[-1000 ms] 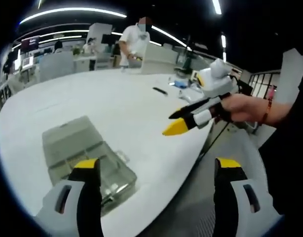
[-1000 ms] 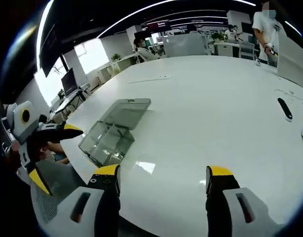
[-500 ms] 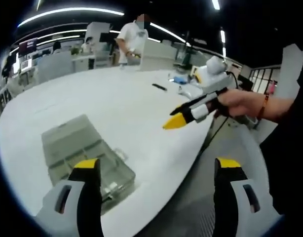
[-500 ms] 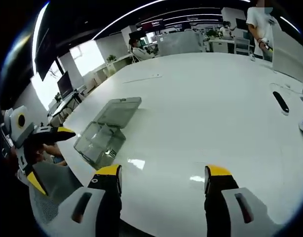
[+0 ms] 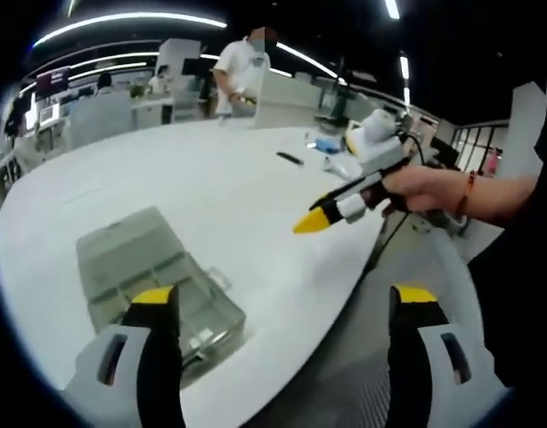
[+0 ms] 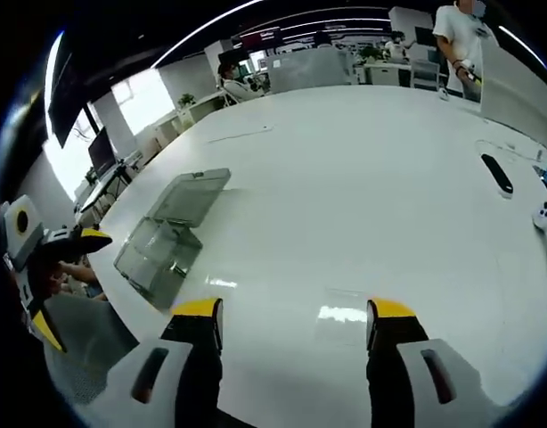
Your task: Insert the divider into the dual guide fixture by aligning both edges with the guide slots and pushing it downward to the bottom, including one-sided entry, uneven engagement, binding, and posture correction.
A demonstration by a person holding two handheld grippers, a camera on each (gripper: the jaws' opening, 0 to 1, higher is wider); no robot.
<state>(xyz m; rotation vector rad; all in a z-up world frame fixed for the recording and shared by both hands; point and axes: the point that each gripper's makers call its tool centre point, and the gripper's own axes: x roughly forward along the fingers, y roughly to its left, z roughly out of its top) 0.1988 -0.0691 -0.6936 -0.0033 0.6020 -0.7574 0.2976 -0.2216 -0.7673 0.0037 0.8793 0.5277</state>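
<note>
On the white table point(image 6: 363, 196), a clear plastic box point(image 5: 153, 276) with its lid laid open sits near the edge; the left gripper point(image 5: 282, 312) hangs over that edge, jaws spread wide and empty, one jaw in front of the box. The right gripper point(image 6: 291, 325) hovers over bare tabletop right of the box, its jaws parted and empty. Past the box lies a black remote point(image 6: 496, 174), and a person point(image 5: 240, 76) stands at the table's far side.

It was an open-plan office: a broad white surface point(image 6: 363, 178) in front, desks with monitors point(image 6: 102, 152) at the left by a bright window point(image 6: 144, 98), long ceiling light strips point(image 5: 122, 20), and people point(image 5: 238, 76) working at far desks.
</note>
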